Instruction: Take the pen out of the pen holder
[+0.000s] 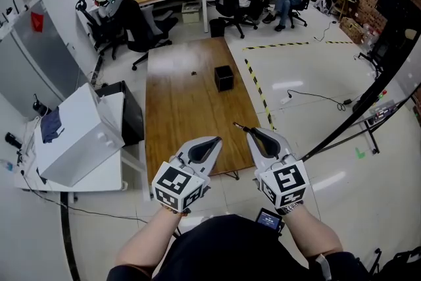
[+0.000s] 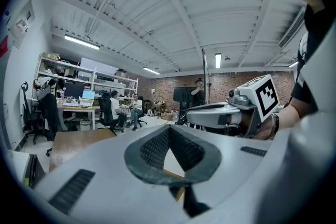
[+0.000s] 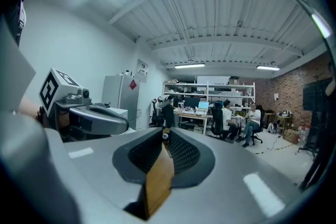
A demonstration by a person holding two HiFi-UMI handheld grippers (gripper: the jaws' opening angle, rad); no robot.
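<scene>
Arms come forward from the body and bend at the elbows. The left arm (image 1: 146, 241) and the right arm (image 1: 310, 233) each carry one tool, side by side, close to the chest. Both tools point away from the person and a little down, over the near end of the long wooden counter (image 1: 187, 112).

The left tool (image 1: 216, 139) has its jaws pressed together at the tips, and nothing is between them. Its marker cube sits at the wrist end.

The right tool (image 1: 250, 131) is just to the right of the left tool and tips a bit inward. Its jaws are closed on the pen (image 1: 239, 127). The thin dark pen pokes out past the jaw tips, toward the left. In the right gripper view the end of the pen (image 3: 165, 136) shows as a small round bit pinched at the very front of the right tool (image 3: 165, 131).

The black pen holder (image 1: 224, 78) stands upright on the counter, well ahead of both tools. A white cabinet (image 1: 79, 138) stands off to the left of the left tool.
</scene>
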